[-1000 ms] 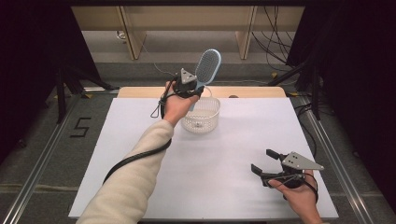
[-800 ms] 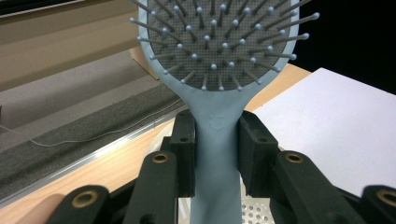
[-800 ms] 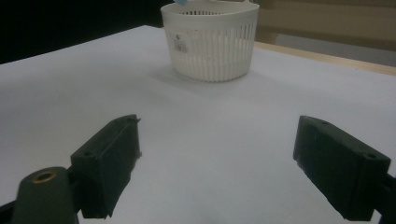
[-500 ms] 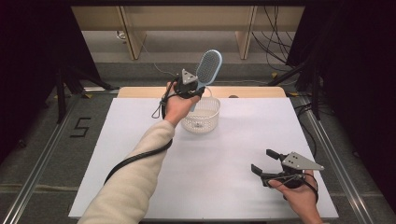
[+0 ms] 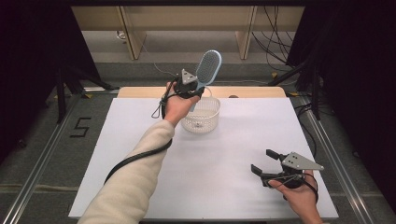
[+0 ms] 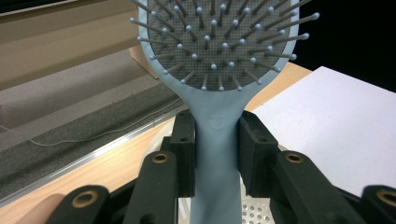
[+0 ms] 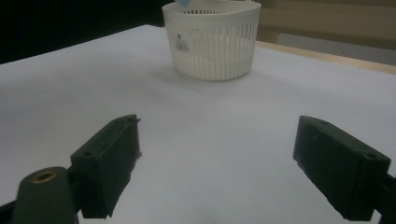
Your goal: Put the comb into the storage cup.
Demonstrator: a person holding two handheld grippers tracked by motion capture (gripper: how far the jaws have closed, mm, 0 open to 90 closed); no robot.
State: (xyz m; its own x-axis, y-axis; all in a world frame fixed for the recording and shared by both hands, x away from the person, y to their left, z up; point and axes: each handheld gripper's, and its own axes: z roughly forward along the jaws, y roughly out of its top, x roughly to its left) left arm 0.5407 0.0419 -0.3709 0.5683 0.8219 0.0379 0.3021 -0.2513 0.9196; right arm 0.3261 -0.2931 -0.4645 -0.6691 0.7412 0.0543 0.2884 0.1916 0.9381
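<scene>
Left gripper (image 5: 195,91) clamps handle of pale blue plastic paddle hairbrush (image 6: 215,56), held upright over white slotted plastic basket (image 5: 201,115) at table's far edge. Brush lifted, placement left. Right gripper (image 5: 267,166) open, empty, idle near front.

The basket (image 5: 201,114) stands at the table's (image 5: 224,186) far middle, the hairbrush (image 5: 208,70) upright above its far rim.

Right hand-held gripper (image 7: 217,163) jaws wide apart, nothing between; white slotted basket (image 7: 212,39) at 12 o'clock on white surface (image 7: 93,74).
</scene>
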